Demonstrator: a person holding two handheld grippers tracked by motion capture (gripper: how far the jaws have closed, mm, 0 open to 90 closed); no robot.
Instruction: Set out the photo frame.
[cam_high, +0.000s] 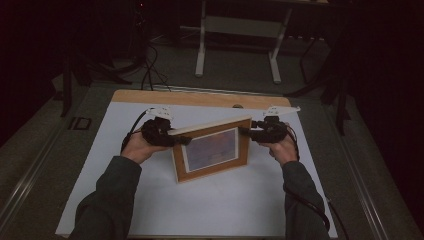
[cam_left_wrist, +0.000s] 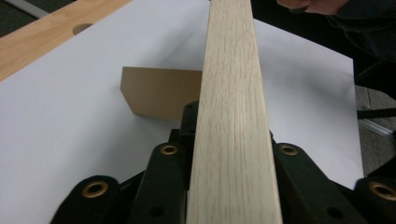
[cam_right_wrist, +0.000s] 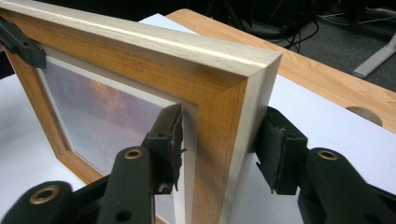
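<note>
You hold the picture frame (cam_high: 212, 149) upright mid-table on the white sheet (cam_high: 150, 210)
Your left gripper (cam_high: 176, 136) clamps its left end; your right gripper (cam_right_wrist: 217, 149) straddles the right edge, far pad (cam_right_wrist: 275, 151) just off the wood; wooden table edge (cam_high: 200, 97) beyond

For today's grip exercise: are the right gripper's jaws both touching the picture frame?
Apart on one side: in the right gripper view, the right gripper straddles the picture frame; one pad meets its front, the other stands off its back.
</note>
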